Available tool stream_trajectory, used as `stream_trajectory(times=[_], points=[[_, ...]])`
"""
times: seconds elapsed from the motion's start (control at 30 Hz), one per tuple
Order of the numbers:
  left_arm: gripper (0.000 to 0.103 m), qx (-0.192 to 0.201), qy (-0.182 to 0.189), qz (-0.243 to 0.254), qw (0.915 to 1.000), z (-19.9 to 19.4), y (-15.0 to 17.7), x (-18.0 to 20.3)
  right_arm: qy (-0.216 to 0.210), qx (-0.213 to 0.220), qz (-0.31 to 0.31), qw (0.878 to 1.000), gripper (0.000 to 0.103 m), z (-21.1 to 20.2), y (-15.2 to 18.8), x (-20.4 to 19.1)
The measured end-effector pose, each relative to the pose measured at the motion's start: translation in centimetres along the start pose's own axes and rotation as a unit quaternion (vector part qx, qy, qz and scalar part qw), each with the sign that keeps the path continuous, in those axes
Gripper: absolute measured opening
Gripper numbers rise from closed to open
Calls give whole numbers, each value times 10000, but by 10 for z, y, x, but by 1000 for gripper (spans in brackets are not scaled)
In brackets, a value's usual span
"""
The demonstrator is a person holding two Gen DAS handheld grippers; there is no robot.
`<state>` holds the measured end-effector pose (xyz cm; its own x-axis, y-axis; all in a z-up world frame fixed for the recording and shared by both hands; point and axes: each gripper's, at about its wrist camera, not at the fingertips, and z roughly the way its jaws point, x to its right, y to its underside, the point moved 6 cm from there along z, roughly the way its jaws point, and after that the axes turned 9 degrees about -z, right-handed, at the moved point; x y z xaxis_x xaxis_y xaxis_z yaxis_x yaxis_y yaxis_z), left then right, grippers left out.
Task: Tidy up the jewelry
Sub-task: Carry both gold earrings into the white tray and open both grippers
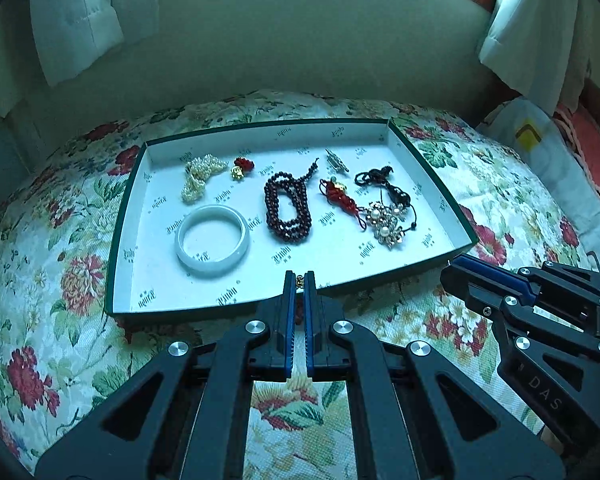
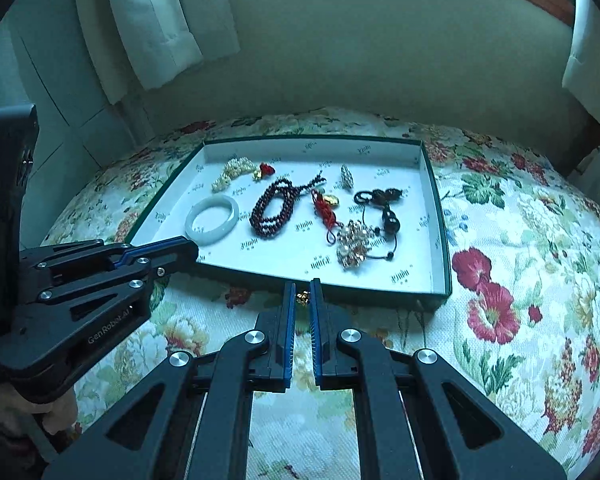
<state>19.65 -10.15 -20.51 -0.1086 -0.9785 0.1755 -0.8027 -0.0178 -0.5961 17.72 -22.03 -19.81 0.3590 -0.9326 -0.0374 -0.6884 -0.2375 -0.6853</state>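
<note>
Currently both grippers poised at near rim of tray (image 1: 128, 216). Left gripper (image 1: 299, 280) nearly closed on small gold bead (image 1: 299, 281), red cord hanging below. Right gripper (image 2: 303, 289) pinches gold charm (image 2: 302, 298). Tray holds bangle (image 1: 212, 240), dark bead string (image 1: 287, 210). Next, likely: carry piece over rim, release onto bare spot.

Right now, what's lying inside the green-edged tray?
Inside the tray: pearl strand, white bangle, dark red bead loops, red knot charms, black cord, pearl brooch. Beneath them is hidden.
</note>
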Motion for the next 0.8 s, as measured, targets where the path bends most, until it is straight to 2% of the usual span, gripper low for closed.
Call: stream_trajectory(times=[0.17, 0.27, 0.53, 0.8], points=[[4, 34, -29, 5, 10000, 16, -15, -3, -32, 83, -63, 9999, 7, 16, -24, -4], [4, -3, -58, -22, 10000, 28, -18, -8, -54, -8, -98, 9999, 7, 33, -28, -7], [4, -192, -169, -90, 9996, 59, -11, -24, -57, -384, -77, 9992, 7, 74, -19, -7], [4, -271, -205, -82, 9994, 72, -9, -30, 24, -504, -121, 9987, 7, 88, -15, -5]])
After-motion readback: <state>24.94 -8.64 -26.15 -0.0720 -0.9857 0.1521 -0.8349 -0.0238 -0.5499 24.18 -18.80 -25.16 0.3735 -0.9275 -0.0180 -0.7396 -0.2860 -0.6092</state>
